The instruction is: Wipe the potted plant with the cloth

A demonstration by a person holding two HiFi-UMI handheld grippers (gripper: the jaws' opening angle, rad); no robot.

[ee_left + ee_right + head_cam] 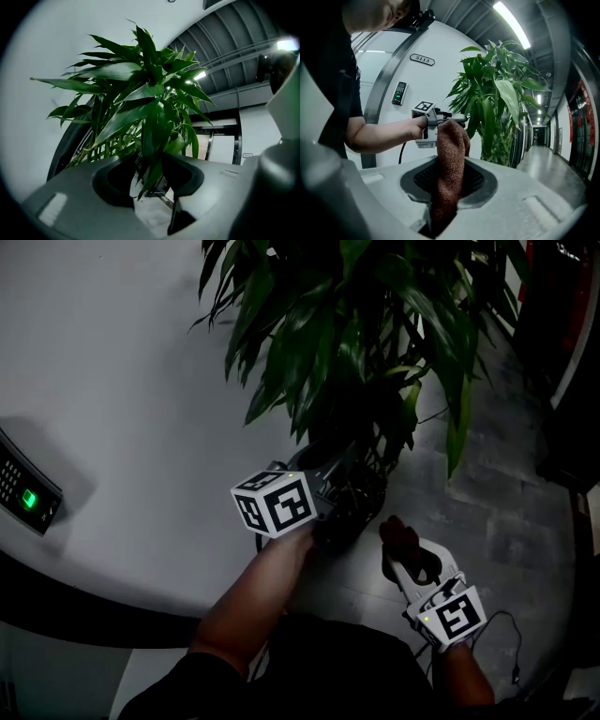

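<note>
The soft, light cloth (451, 154) is pinched between the right gripper's (449, 187) fingers and stands bunched beyond them. A thin, easily torn leaf (152, 171) of the potted plant (140, 93) hangs between the left gripper's (150, 180) spread fingers — probably best held mid-blade.

We looked steeply down from head height on the potted plant (356, 334). The left gripper view faced upward into its leaves (140, 93) from close by. The right gripper view faced level from farther back, sharing plant and left gripper (457, 117) with ours.
</note>
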